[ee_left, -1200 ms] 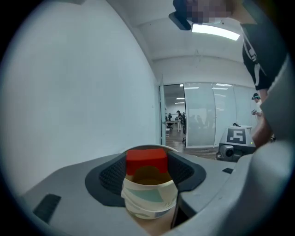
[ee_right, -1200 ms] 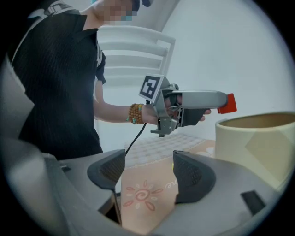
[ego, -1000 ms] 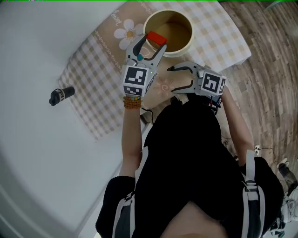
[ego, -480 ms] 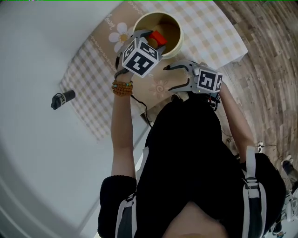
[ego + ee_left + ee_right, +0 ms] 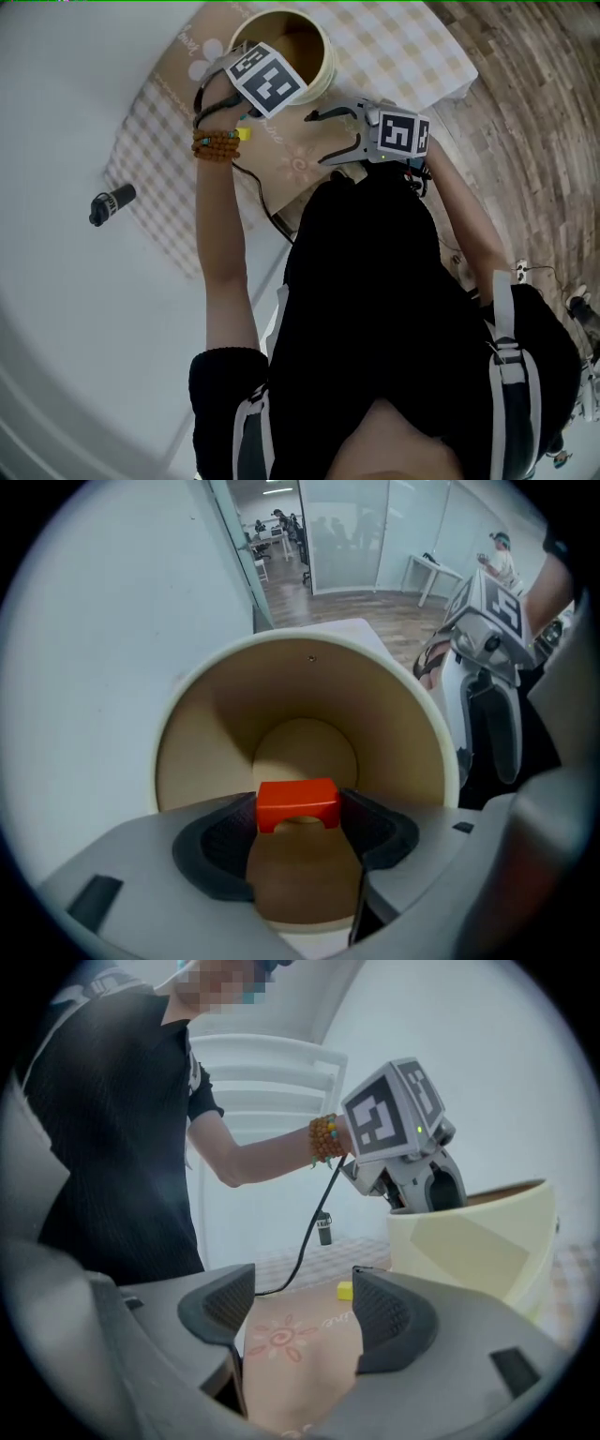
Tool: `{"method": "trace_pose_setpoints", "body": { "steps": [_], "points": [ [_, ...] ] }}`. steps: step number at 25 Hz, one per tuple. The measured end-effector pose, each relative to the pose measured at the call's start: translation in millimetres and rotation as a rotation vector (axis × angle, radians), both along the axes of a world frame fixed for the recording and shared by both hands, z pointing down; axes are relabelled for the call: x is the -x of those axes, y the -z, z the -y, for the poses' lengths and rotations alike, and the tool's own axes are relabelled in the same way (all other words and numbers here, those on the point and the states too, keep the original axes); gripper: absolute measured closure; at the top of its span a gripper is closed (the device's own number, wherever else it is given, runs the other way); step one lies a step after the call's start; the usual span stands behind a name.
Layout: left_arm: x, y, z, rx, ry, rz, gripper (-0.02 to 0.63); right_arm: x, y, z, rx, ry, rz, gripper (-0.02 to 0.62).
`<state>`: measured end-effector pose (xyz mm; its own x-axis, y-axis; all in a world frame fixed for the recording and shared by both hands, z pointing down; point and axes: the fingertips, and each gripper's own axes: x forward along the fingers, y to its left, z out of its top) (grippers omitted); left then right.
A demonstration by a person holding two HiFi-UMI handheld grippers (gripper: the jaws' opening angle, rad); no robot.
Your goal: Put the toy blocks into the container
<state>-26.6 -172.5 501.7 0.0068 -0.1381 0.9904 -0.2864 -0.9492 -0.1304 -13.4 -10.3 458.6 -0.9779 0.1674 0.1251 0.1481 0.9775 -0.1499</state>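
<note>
left claw [image 5: 300, 829] moved over container [image 5: 394, 724], red block [image 5: 297, 801] between jaws.

There's the orange-red block [image 5: 297, 804], bright against the cream container [image 5: 192, 747]; beside the container, a yellow block [image 5: 345, 1290] on beige-and-white checked cloth [image 5: 155, 202] with flower prints.

In the head cam, my left gripper's [image 5: 298, 810] cube [image 5: 265, 79] hides its jaws and the red block [image 5: 297, 797]. The black thing [image 5: 111, 202] on the table [image 5: 56, 281] is way too small to ID.

Wood-plank floor [image 5: 539, 141]; white tabletop [image 5: 66, 319]; glass partitions [image 5: 347, 532] beyond; white slatted chair [image 5: 272, 1072]
</note>
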Motion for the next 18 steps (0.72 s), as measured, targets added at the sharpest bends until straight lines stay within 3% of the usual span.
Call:
{"method": "trace_pose_setpoints", "body": {
  "steps": [5,14,18],
  "points": [
    [8.7,-6.2,7.7,-0.096,-0.023,0.054,0.313,-3.2,3.6,8.8,0.033,-0.025,0.028,0.273],
    [9.6,-5.2,8.8,-0.19,-0.101,0.043,0.311,9.2,2.3,9.8,0.032,-0.063,0.003,0.273],
    [8.3,1.0,10.5,-0.24,-0.129,0.002,0.311,16.7,1.4,11.3,0.027,-0.1,-0.019,0.273]
  ]
}}
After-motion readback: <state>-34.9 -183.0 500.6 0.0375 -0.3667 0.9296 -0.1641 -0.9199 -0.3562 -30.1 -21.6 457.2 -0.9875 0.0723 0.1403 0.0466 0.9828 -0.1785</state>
